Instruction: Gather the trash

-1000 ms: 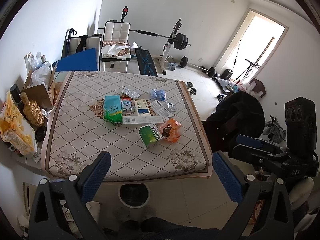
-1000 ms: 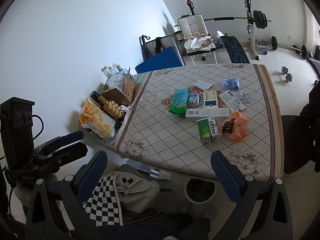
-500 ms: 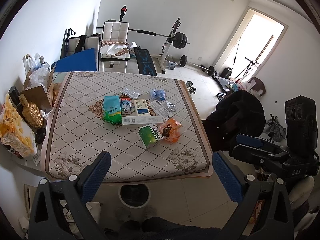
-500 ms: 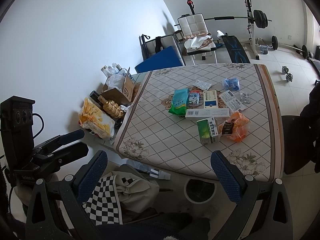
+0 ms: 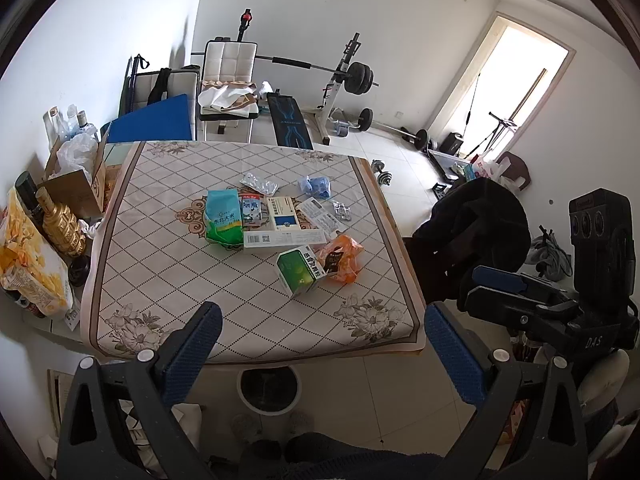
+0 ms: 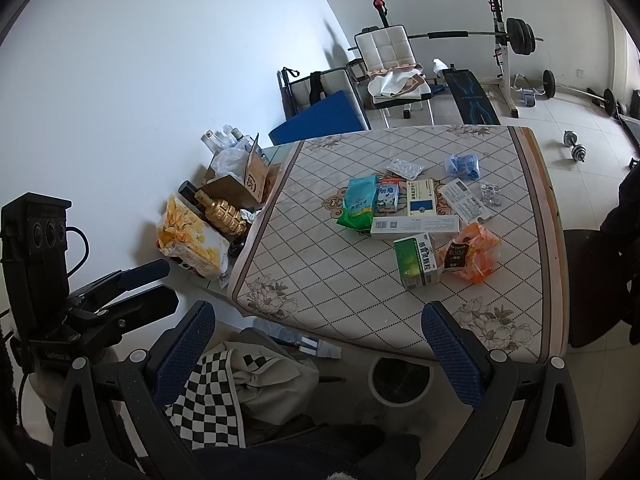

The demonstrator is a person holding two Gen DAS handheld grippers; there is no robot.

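Observation:
Trash lies in a cluster on the patterned table: a green box, an orange wrapper, a long white box, a green-blue bag, a milk carton, blister packs and a blue crumpled piece. A white round bin stands on the floor under the table's near edge. My left gripper is open and empty, well short of the table. My right gripper is open and empty too.
A cardboard box, bottles and a yellow snack bag sit left of the table. A dark chair with a coat stands right of it. A checkered cloth lies below. A weight bench is behind.
Both views have shifted only slightly; the left gripper drifted a little. Both grippers stay open and nothing on the table moved.

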